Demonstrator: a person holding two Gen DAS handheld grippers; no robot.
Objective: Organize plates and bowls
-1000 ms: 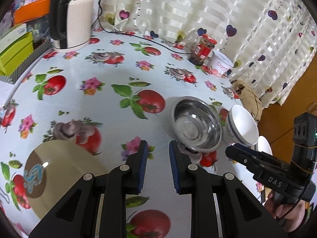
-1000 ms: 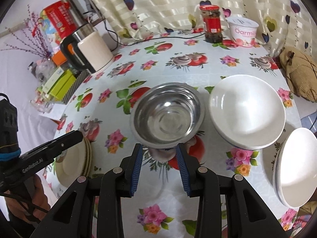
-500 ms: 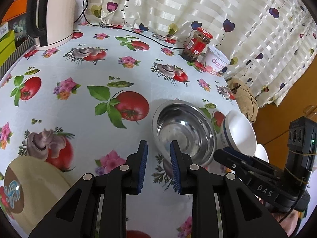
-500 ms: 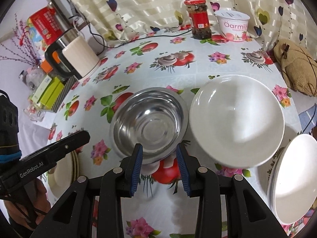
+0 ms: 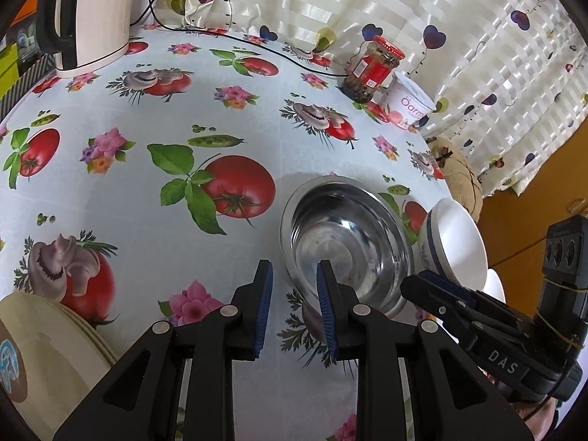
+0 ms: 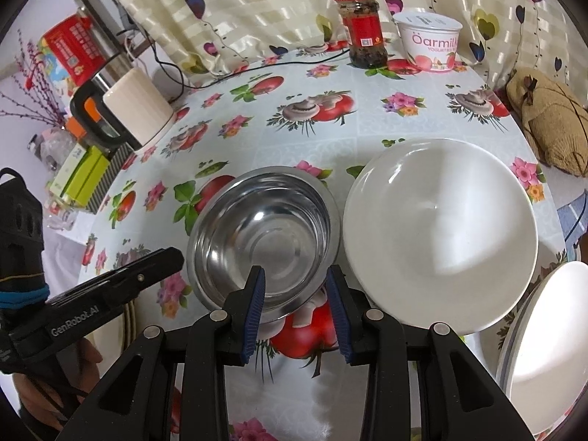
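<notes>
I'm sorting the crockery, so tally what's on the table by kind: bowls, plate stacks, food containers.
Bowls: 2, a steel bowl and a white bowl
Plate stacks: 2, cream plates and white plates
Food containers: 2, a jar and a yogurt tub
Total: 6

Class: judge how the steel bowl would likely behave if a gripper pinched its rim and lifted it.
The steel bowl looks thin-walled, so probably light and rigid. Its polished, mirror-like wall may slip between pads. Pinched at one side, it would likely tilt.
</notes>
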